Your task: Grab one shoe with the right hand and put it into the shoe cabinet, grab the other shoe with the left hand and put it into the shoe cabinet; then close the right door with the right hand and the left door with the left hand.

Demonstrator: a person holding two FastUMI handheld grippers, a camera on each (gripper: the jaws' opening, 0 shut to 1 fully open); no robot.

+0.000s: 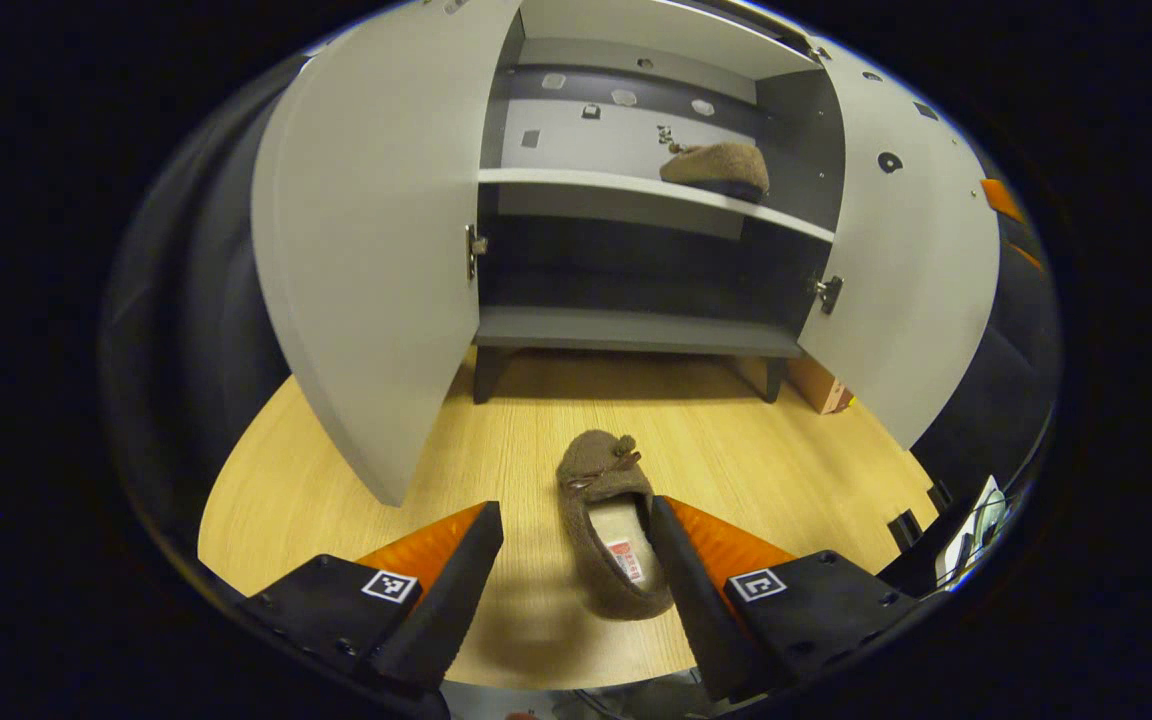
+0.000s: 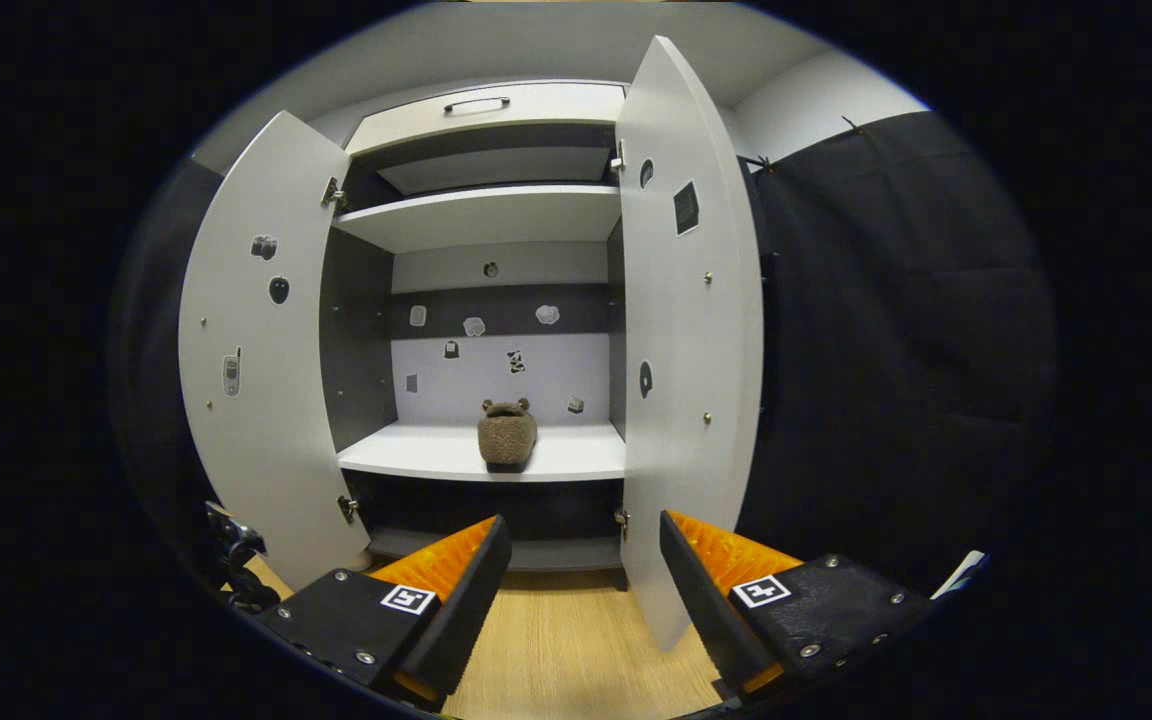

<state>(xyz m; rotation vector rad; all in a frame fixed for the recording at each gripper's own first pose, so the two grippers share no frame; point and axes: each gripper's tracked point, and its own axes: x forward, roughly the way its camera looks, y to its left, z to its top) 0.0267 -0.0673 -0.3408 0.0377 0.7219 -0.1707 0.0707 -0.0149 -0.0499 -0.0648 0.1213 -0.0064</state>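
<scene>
Left gripper (image 1: 576, 560) spread apart, brown slipper (image 1: 611, 525) just ahead by its right finger, right gripper (image 2: 584, 580) spread empty, second slipper (image 2: 507, 434) on cabinet shelf (image 2: 416, 455) ahead, both doors open

Fuzzy brown slipper on the floor (image 1: 608, 520): brown pile outside, pale beige insole with a small red-and-white label, brown bow at the toe. Second fuzzy brown slipper on the shelf (image 2: 507, 433): same brown. Shoe cabinet with light grey doors (image 2: 266, 350): door faces light grey, side walls dark grey, back panel pale grey crossed by a dark band, small dark and pale stickers scattered over it. Light wood-grain floor (image 1: 356, 480): yellowish tan with fine streaks.
</scene>
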